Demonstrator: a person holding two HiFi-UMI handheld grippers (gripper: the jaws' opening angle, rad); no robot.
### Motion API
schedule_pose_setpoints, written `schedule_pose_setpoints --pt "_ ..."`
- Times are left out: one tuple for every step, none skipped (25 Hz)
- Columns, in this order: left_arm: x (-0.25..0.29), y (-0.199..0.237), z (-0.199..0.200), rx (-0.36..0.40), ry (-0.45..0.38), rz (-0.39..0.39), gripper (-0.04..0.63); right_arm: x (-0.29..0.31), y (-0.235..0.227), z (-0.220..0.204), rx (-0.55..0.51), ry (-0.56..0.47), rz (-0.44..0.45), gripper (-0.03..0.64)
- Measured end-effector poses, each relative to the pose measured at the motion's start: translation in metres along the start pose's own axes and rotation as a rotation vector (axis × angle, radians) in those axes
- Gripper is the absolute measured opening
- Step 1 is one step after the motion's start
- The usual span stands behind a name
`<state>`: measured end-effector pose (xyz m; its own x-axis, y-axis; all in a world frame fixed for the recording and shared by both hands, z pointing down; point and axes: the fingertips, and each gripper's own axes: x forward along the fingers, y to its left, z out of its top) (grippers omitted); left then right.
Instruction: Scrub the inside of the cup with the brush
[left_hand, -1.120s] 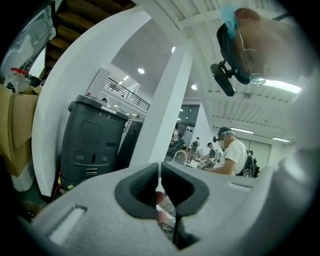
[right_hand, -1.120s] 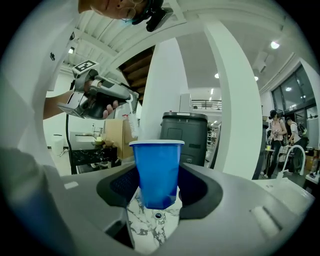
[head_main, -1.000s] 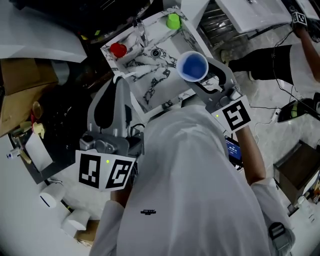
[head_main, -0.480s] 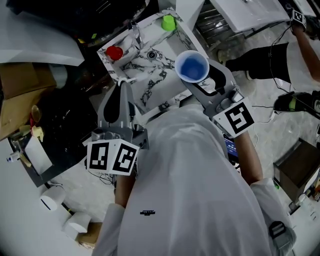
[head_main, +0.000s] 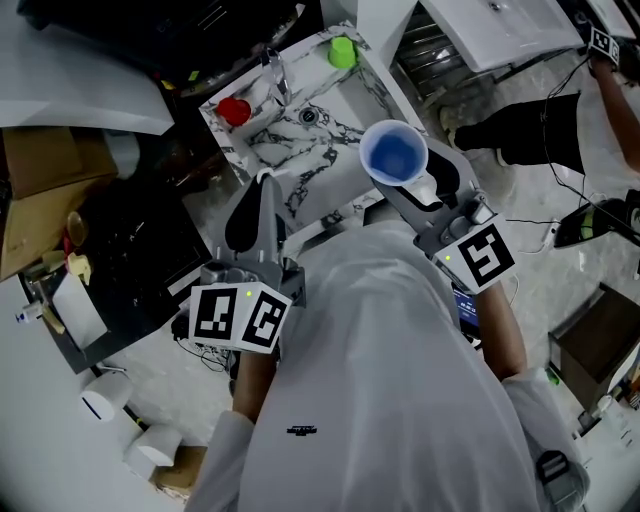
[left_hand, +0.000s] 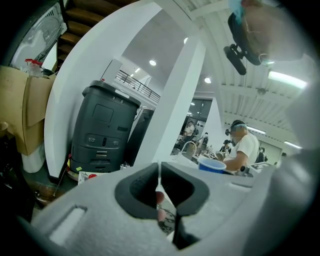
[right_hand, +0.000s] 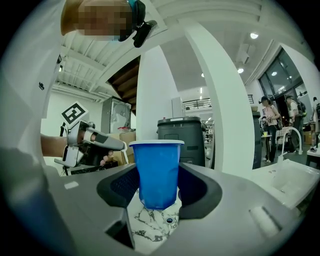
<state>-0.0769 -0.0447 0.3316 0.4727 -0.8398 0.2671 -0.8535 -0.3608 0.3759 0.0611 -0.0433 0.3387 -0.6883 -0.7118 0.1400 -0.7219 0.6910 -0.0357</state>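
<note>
Head view: right claw grips blue cup over sink, left claw closed

Right claw (right_hand: 158, 186) is clamped on the blue cup (right_hand: 157, 167), one pad on each side of the lower wall. The cup is upright, mouth up, with its white rim above the jaw tops. In the head view the cup (head_main: 393, 155) sits at the tip of the right claw, its blue inside facing the camera. It is lifted and touches nothing but the pads. Below and ahead of the right claw is the marbled sink (head_main: 310, 165). The drain (right_hand: 169, 220) shows right under the cup base in the right gripper view.

Left claw (left_hand: 159, 179) has its jaws pressed together, with only a thin bright sliver between the tips. Cannot tell if anything thin is pinched there. A pinkish blur shows low in the gap, not identifiable. In the head view the left claw (head_main: 262, 188) is left of the right claw and apart from it, tips over the near edge of the sink.

Beyond the left claw's tips are a faucet (head_main: 276, 70) and a red item (head_main: 235, 110) on the sink rim. A green item (head_main: 343, 52) is at the far corner, beyond the right claw. A dark grey bin (left_hand: 102, 132) stands ahead-left of the left claw. The cup (left_hand: 214, 164) shows to its right.
</note>
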Motion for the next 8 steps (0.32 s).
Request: schedule_pose_setpoints --pt "0.0001 -0.0003 -0.0012 0.001 0.003 -0.004 0.018 -0.0001 0.0 -0.0006 -0.001 0.002 -0.002 0.236" --pt "0.0001 -0.0007 -0.0022 0.003 0.006 -0.007 0.018 -0.0001 0.0003 -0.0012 0.001 0.003 -0.003 0.236" --pt "0.0002 -0.0011 -0.0031 0.005 0.01 -0.01 0.018 -0.0002 0.0007 -0.0018 0.004 0.004 -0.006 0.236" --pt "0.0004 -0.0017 -0.0037 0.007 0.014 -0.012 0.018 -0.0004 0.0005 -0.0026 0.006 0.008 -0.011 0.236" --pt "0.0008 -0.0024 -0.0039 0.008 0.018 -0.015 0.018 -0.0008 -0.0001 -0.0036 0.009 0.015 -0.017 0.236" --pt "0.001 -0.0032 -0.0038 0.009 0.021 -0.017 0.018 -0.0014 -0.0004 -0.0049 0.013 0.023 -0.022 0.236" --pt "0.001 -0.0039 -0.0038 0.01 0.024 -0.019 0.018 -0.0021 -0.0005 -0.0065 0.017 0.032 -0.026 0.236" --pt "0.0008 -0.0046 -0.0037 0.011 0.028 -0.021 0.018 -0.0029 -0.0004 -0.0081 0.021 0.041 -0.029 0.236"
